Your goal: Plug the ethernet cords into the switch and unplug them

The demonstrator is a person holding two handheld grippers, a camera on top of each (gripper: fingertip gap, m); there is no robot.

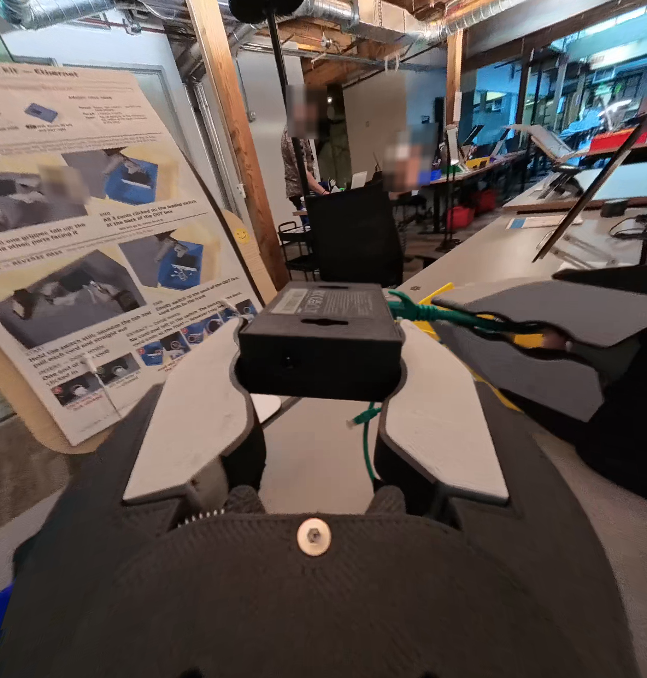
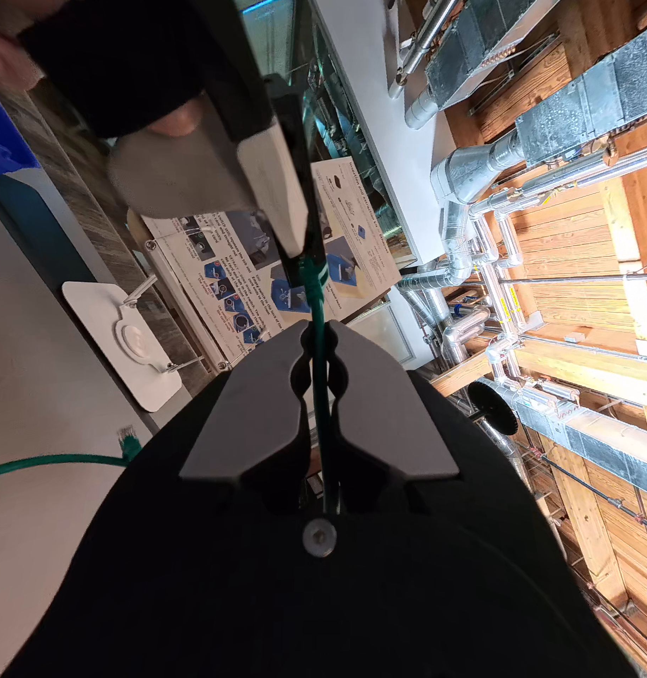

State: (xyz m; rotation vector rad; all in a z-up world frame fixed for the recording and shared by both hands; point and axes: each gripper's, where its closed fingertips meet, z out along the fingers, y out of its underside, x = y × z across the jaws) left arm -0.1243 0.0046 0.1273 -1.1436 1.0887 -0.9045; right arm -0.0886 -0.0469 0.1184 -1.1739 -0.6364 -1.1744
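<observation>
My left gripper (image 1: 320, 332) is shut on the black switch (image 1: 325, 323) and holds it above the table, label side up. My right gripper (image 1: 534, 330) comes in from the right, shut on a green ethernet cord (image 1: 457, 317). The cord's plug (image 1: 400, 306) meets the switch's right side; I cannot tell whether it is seated. In the right wrist view, the right gripper (image 2: 318, 330) pinches the same cord (image 2: 320, 370), and the plug (image 2: 314, 280) touches the edge-on switch (image 2: 294, 121). A second green cord (image 2: 57, 458) lies loose on the table, and its plug (image 1: 362, 418) shows under the switch.
An instruction board (image 1: 94, 238) leans at the left on a white stand base (image 2: 131, 341). A yellow object (image 1: 439, 291) lies behind the switch. A blue bin (image 2: 2, 146) stands near the table edge. A black chair (image 1: 355, 234) and people are behind.
</observation>
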